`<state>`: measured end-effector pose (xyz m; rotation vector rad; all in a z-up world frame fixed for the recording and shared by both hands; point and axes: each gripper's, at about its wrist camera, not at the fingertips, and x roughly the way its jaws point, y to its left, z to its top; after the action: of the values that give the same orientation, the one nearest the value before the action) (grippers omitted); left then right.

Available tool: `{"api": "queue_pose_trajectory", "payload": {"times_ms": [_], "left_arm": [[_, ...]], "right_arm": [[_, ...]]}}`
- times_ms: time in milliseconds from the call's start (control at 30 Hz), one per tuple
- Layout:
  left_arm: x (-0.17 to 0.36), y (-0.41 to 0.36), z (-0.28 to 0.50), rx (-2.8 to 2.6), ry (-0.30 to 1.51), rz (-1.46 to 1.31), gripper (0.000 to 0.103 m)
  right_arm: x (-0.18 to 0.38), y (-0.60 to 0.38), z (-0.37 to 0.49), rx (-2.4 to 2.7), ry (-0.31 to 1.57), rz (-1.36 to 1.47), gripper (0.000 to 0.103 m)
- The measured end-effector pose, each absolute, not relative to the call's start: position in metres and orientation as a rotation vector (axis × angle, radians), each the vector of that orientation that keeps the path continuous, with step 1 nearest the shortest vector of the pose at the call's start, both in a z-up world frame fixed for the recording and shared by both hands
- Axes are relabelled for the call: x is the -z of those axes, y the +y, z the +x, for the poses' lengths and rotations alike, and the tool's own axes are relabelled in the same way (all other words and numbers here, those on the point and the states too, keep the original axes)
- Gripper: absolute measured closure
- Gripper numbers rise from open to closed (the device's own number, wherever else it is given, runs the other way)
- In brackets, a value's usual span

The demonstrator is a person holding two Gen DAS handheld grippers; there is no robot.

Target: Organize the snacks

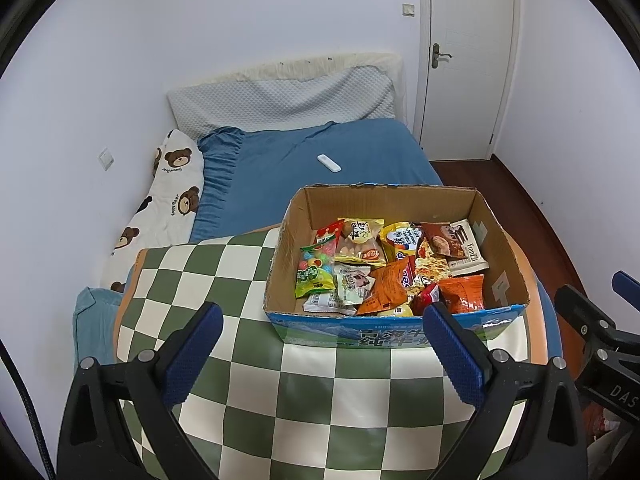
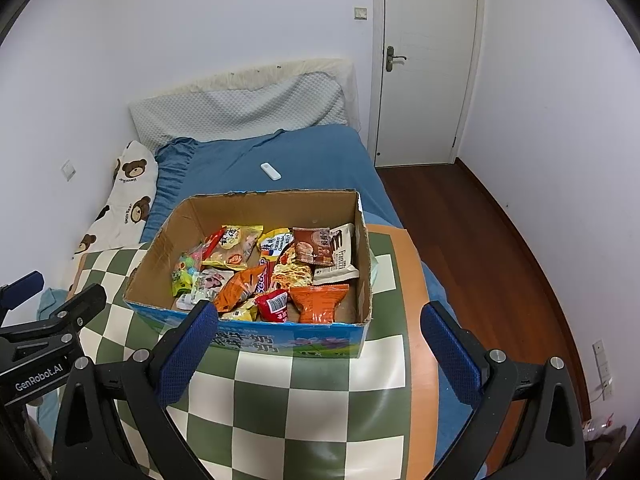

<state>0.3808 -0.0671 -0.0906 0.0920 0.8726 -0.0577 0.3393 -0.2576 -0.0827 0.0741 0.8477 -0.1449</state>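
The snack packets (image 1: 390, 266) lie heaped in the open cardboard box (image 1: 496, 276) on the checkered worktop (image 1: 248, 280), which fits either sorted-away or awaiting sorting. The left gripper (image 1: 322, 344) and right gripper (image 2: 320, 340) hover spread wide, empty, facing the box.

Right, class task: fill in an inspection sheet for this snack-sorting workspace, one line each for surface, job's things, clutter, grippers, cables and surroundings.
Surface: green-and-white checkered mat with an orange border, laid over a blue bed.
Job's things: open cardboard box on the mat, holding mixed snack packets.
Clutter: small white remote on the bed.
Grippers: left gripper and right gripper both open, empty, hovering short of the box.
Cables: black cable at the left edge.
Surroundings: bear-print pillow, closed white door, wooden floor.
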Motion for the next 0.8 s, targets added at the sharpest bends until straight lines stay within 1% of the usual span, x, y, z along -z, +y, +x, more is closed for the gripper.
{"api": "queue_pose_trajectory", "payload": {"times_ms": [800], "left_arm": [[0.0921,-0.0648,0.3777,0.052,0.879,0.083,0.0]], "right_arm": [[0.0797,-0.2592,0.3386,0.126,0.857,0.084,0.0]]}}
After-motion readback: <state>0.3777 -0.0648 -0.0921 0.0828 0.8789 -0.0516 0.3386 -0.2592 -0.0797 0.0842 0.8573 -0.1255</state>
